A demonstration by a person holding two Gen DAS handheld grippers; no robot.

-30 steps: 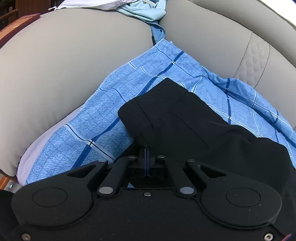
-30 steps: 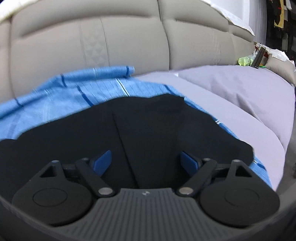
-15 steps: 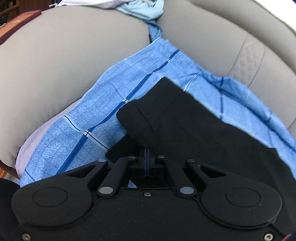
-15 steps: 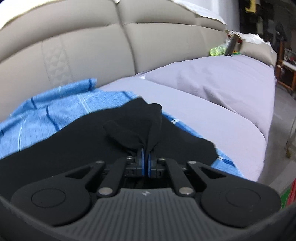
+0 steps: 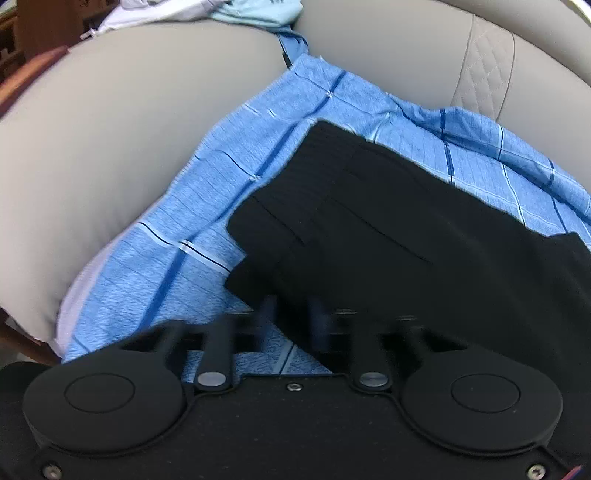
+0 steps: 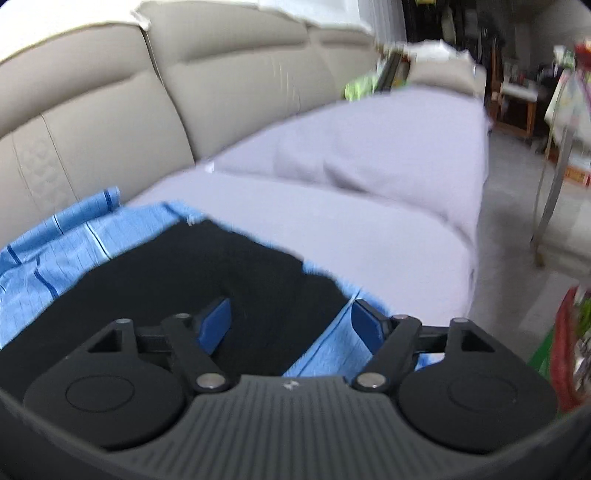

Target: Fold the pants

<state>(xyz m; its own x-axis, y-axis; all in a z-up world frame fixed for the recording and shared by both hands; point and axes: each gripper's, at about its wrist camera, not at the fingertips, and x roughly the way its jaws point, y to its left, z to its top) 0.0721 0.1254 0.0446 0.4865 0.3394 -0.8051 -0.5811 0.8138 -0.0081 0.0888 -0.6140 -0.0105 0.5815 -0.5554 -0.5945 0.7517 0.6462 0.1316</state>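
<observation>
The black pants (image 5: 388,236) lie folded on a blue checked cloth (image 5: 177,258) on the sofa seat, waistband end toward the left. My left gripper (image 5: 293,314) sits at the near edge of the waistband; its fingers are blurred and slightly parted, with the fabric lying between and over them. In the right wrist view the pants (image 6: 192,273) end near the cloth's right edge. My right gripper (image 6: 291,325) is open and empty, its blue pads (image 6: 218,325) wide apart just above the pants' near corner.
A beige padded sofa armrest (image 5: 110,129) rises at the left and the backrest (image 6: 229,85) runs behind. A lilac sheet (image 6: 351,221) covers the seat to the right. Light clothes (image 5: 221,11) lie on top of the armrest. Furniture and floor (image 6: 517,229) at far right.
My right gripper has let go of the pants and opened wide, swinging right. My left gripper's fingers have begun to part from shut, and the pants edge has dropped onto the cloth.
</observation>
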